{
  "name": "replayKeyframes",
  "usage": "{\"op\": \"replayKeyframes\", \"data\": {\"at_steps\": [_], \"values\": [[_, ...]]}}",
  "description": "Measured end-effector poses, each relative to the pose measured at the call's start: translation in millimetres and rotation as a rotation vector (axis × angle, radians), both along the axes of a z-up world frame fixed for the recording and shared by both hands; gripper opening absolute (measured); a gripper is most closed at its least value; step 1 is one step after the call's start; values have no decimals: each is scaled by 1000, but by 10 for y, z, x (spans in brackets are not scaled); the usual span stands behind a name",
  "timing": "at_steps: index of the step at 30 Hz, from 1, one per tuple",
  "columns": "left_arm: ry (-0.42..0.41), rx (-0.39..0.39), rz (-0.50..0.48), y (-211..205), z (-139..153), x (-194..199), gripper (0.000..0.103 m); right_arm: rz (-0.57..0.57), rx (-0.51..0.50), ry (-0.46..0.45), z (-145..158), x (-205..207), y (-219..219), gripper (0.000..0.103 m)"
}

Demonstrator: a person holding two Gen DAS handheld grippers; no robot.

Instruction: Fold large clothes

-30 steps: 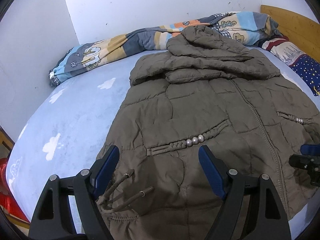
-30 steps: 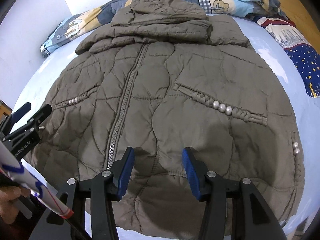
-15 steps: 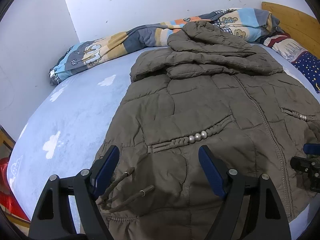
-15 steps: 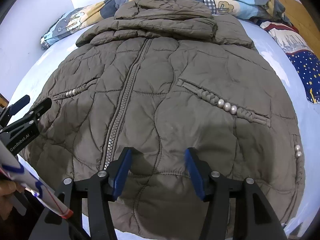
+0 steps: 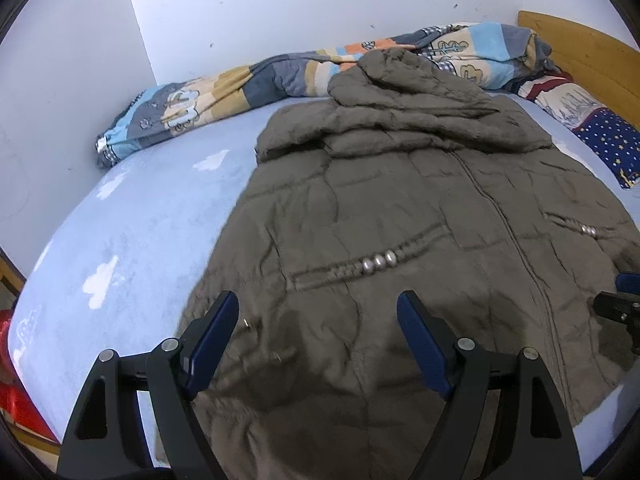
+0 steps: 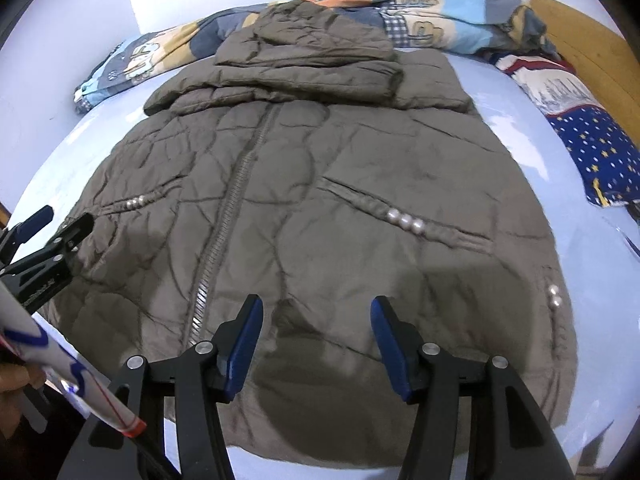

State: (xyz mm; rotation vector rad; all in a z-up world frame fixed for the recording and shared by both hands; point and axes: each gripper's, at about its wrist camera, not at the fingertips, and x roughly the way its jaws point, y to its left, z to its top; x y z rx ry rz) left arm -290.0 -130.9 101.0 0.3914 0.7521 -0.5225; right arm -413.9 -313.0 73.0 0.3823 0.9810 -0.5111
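Note:
A large olive-brown quilted jacket (image 5: 400, 200) lies front up and zipped on the light blue bed, its hood at the far end and its sleeves folded across the chest; it also shows in the right wrist view (image 6: 320, 184). My left gripper (image 5: 318, 328) is open and empty, hovering over the jacket's lower left part near the hem cords. My right gripper (image 6: 316, 328) is open and empty over the hem, right of the zip. The left gripper also shows at the left edge of the right wrist view (image 6: 60, 224).
A patterned quilt (image 5: 240, 88) is bunched along the far wall. A navy starred pillow (image 6: 592, 152) and a wooden headboard (image 5: 580, 40) are at the right. The bed sheet (image 5: 140, 240) extends left of the jacket. A red object (image 5: 16, 392) sits beside the bed's left edge.
Both grippers have lifted and drawn back slightly from the jacket, so more of the bed and hem shows. The jacket has not moved; both stay open.

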Motion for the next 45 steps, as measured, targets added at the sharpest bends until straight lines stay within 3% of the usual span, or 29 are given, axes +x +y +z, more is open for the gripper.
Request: {"op": "replayKeyframes", "data": {"at_steps": [6,13,18,45], "values": [[59,44,3,46,-309,-109,81,1,-24,45,-158,-147,68,61],[15,42,6,96,-479,-162,81,22,-142,65,-253,-137,244,62],[3,51,6,84,-506,-167,81,19,-197,56,-293,-151,317,63],[-37,57,0,55,-560,-187,83,23,-238,66,-322,-155,350,66]]}}
